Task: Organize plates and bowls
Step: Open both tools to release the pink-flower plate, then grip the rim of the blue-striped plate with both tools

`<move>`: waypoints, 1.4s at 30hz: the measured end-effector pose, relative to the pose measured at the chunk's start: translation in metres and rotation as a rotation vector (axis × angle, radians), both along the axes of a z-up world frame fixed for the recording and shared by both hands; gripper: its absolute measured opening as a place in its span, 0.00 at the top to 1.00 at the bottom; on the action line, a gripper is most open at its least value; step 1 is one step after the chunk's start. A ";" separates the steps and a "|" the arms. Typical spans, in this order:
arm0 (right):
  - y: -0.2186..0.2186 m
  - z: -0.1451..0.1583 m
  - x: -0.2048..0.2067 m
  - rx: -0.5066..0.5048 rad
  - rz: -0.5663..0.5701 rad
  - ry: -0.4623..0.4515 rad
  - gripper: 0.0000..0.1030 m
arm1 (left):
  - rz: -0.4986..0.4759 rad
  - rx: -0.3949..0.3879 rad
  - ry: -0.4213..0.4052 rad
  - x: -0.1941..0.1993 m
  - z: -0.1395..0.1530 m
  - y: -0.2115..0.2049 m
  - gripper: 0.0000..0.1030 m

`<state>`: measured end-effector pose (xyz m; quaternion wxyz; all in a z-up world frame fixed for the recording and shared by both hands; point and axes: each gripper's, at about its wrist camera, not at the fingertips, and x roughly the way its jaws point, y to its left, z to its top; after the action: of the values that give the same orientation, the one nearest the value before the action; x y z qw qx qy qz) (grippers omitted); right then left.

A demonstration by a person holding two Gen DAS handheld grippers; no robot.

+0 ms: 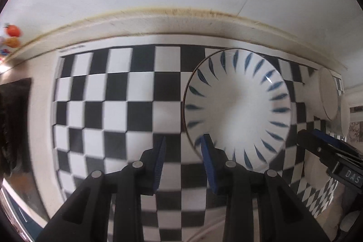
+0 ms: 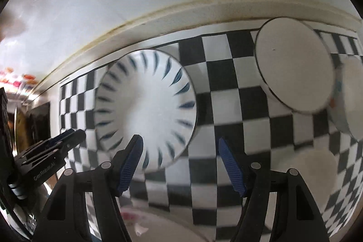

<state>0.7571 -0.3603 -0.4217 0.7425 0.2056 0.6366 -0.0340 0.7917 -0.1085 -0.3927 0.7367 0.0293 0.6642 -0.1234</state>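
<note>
White bowl (image 1: 238, 106), blue leaf strokes radiating, thin dark rim

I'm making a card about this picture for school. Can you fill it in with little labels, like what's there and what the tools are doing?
surface: checkerboard mat, black and white squares
main dish: blue-leaf bowl, open side up on the mat
other dishes: plain white bowl, with another bowl beside it
left tool: open, one finger over the blue-leaf bowl's rim, holding nothing
right tool: open, holding nothing
</note>
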 end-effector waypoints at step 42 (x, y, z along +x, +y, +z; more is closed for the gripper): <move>-0.003 0.046 -0.044 0.063 0.061 -0.056 0.85 | -0.057 -0.048 -0.061 -0.052 0.042 -0.020 0.77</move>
<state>0.7129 -0.3631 -0.3757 0.7539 0.2105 0.6222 0.0145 0.7398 -0.1282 -0.3503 0.7531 0.0342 0.6373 -0.1593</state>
